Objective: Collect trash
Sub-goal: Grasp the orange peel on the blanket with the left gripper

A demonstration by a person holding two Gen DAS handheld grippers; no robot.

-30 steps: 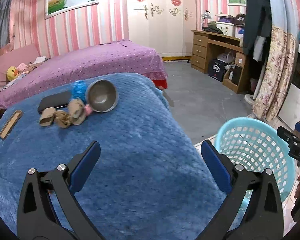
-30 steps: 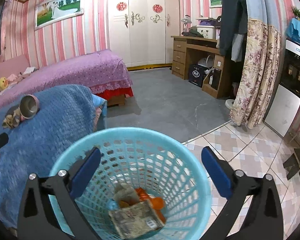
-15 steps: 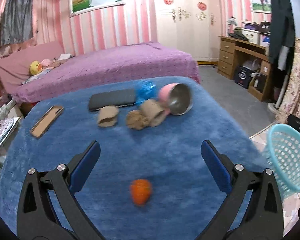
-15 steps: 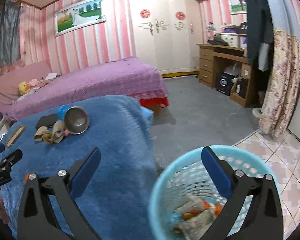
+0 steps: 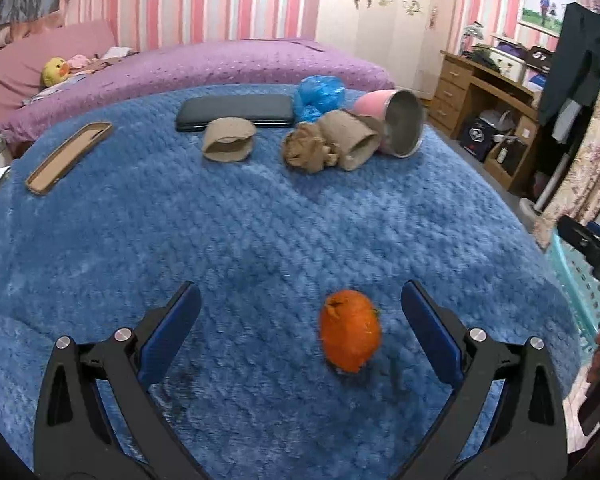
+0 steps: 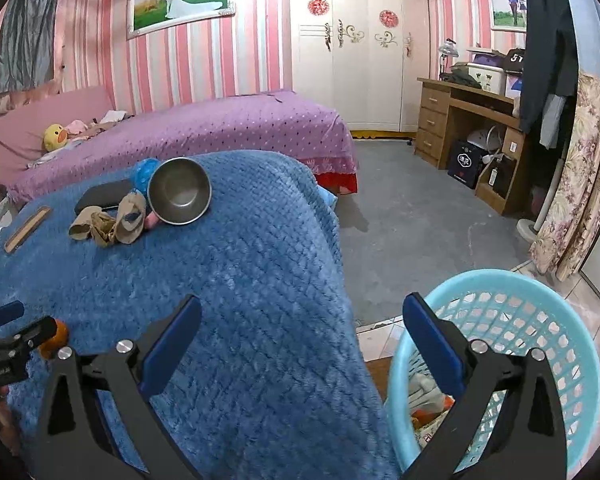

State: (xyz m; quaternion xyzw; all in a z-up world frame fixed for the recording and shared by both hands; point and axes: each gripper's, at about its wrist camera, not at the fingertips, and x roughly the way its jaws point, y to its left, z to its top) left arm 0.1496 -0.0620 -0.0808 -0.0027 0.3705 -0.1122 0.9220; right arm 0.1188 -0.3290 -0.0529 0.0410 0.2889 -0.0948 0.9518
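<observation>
We see the left claw (image 5: 300, 320) spread wide and gripping nothing, low over the blue blanket (image 5: 240, 220). The orange peel (image 5: 350, 336) lies on the blanket between its fingers, nearer the right finger (image 5: 428, 336), touching neither; its long axis runs roughly away from the camera, torn end pointing away. Farther back lie crumpled brown paper (image 5: 308, 148) and a tipped metal bowl (image 5: 402, 122). The right claw (image 6: 300, 328) is equally wide and empty, over the blanket edge beside the turquoise basket (image 6: 540, 280).
</observation>
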